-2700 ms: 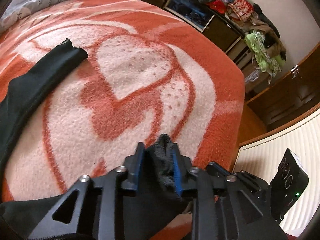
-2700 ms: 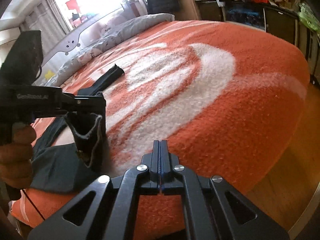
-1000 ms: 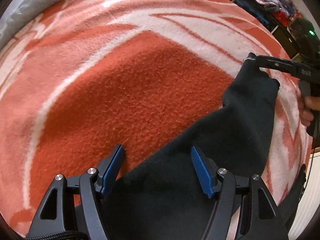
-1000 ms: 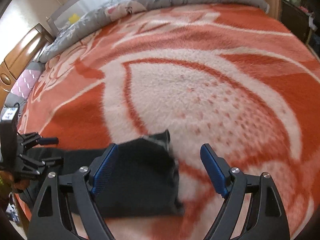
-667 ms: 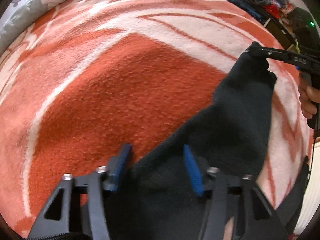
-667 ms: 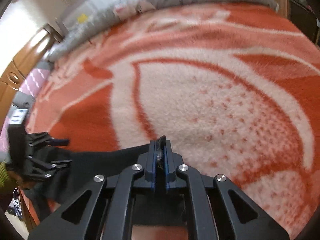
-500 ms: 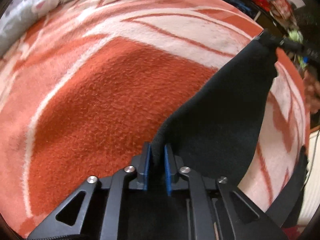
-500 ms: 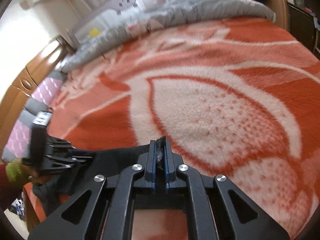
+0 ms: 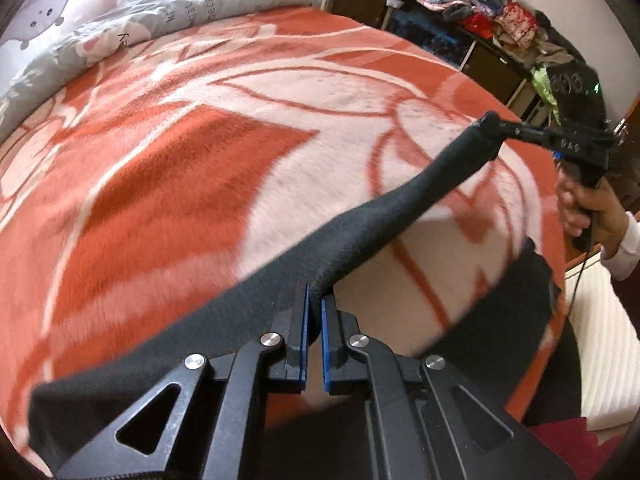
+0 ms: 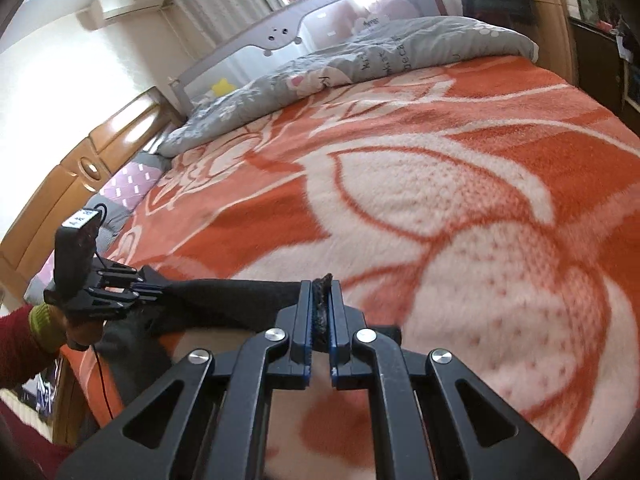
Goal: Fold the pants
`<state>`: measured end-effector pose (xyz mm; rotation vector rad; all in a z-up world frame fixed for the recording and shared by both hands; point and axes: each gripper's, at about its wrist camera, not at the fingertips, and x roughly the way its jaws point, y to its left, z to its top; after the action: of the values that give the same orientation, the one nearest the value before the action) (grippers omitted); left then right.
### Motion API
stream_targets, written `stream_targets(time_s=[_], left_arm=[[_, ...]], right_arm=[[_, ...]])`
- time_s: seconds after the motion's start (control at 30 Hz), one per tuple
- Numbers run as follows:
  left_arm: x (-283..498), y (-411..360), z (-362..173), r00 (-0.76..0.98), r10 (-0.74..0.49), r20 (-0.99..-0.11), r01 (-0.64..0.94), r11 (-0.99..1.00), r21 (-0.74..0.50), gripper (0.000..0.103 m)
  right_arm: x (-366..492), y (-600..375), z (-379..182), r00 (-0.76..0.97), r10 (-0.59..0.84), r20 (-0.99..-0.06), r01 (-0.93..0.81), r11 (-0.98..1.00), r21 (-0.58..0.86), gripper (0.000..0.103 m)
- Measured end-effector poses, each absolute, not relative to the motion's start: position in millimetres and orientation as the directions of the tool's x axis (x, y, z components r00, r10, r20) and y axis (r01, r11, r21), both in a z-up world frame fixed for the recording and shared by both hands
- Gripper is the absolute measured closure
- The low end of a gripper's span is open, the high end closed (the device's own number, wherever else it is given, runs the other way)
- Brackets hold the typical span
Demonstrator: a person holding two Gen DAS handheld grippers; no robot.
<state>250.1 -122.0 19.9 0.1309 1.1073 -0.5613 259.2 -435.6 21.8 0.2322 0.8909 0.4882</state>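
Observation:
The black pants [image 9: 400, 216] hang stretched in the air above the orange and white blanket [image 9: 180, 168]. My left gripper [image 9: 314, 300] is shut on one edge of the pants. My right gripper [image 10: 321, 284] is shut on the other end of the same edge, which shows as a dark strip [image 10: 232, 296] between the two grippers. The right gripper also shows in the left wrist view [image 9: 490, 122], and the left gripper in the right wrist view [image 10: 156, 286]. The rest of the pants [image 9: 532, 320] drape down toward the bed's near edge.
A grey printed duvet [image 10: 360, 60] lies along the head of the bed. A wooden bed frame [image 10: 80, 168] runs on the left. Dark shelves piled with clothes [image 9: 480, 8] stand beyond the bed's far side.
Both grippers shut on the pants edge, then lifted it off the blanket. The fabric now spans taut between them, higher than half a second ago.

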Motion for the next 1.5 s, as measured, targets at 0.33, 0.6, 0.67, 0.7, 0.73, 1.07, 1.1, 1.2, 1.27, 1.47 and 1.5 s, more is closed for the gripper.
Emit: stream_targets(time_s=[0.33, 0.6, 0.67, 0.7, 0.73, 1.07, 1.1, 1.2, 1.27, 1.47, 1.5], left_arm=[[174, -132, 21, 0.315, -0.422, -0.85, 0.438, 0.859, -0.264, 0.101], [129, -141, 17, 0.287, -0.448, -0.847, 0.437, 0.848, -0.3, 0.1], [120, -145, 16, 0.285, -0.453, -0.845, 0.441, 0.844, -0.304, 0.1], [119, -145, 16, 0.283, -0.457, -0.843, 0.442, 0.843, -0.308, 0.1], [115, -146, 15, 0.279, -0.463, -0.841, 0.441, 0.84, -0.316, 0.1], [95, -156, 5, 0.247, -0.477, -0.843, 0.455, 0.825, -0.334, 0.1], [93, -157, 1, 0.239, -0.48, -0.844, 0.457, 0.823, -0.339, 0.1], [92, -159, -7, 0.222, -0.475, -0.851, 0.449, 0.825, -0.344, 0.099], [91, -160, -12, 0.209, -0.466, -0.86, 0.441, 0.83, -0.342, 0.097], [81, -153, -11, 0.162, -0.523, -0.837, 0.401, 0.81, -0.428, 0.09], [76, -150, -9, 0.169, -0.531, -0.831, 0.395, 0.808, -0.436, 0.09]], right_arm=[[171, -447, 6, 0.51, 0.474, -0.718, -0.279, 0.881, 0.383, 0.096], [127, -451, -2, 0.521, 0.441, -0.731, -0.256, 0.898, 0.359, 0.096], [119, -453, -2, 0.528, 0.433, -0.731, -0.251, 0.902, 0.352, 0.096], [116, -453, -1, 0.53, 0.43, -0.731, -0.25, 0.903, 0.349, 0.096], [112, -454, -1, 0.533, 0.422, -0.733, -0.251, 0.907, 0.339, 0.096], [85, -454, -1, 0.52, 0.352, -0.778, -0.253, 0.934, 0.253, 0.096], [82, -455, -1, 0.524, 0.344, -0.78, -0.244, 0.937, 0.25, 0.096], [82, -457, -13, 0.483, 0.317, -0.816, -0.202, 0.947, 0.249, 0.095], [80, -456, -18, 0.461, 0.288, -0.839, -0.177, 0.957, 0.232, 0.086], [57, -464, -1, 0.523, 0.217, -0.824, -0.071, 0.975, 0.212, 0.063], [50, -466, 5, 0.54, 0.217, -0.813, -0.054, 0.973, 0.223, 0.063]])
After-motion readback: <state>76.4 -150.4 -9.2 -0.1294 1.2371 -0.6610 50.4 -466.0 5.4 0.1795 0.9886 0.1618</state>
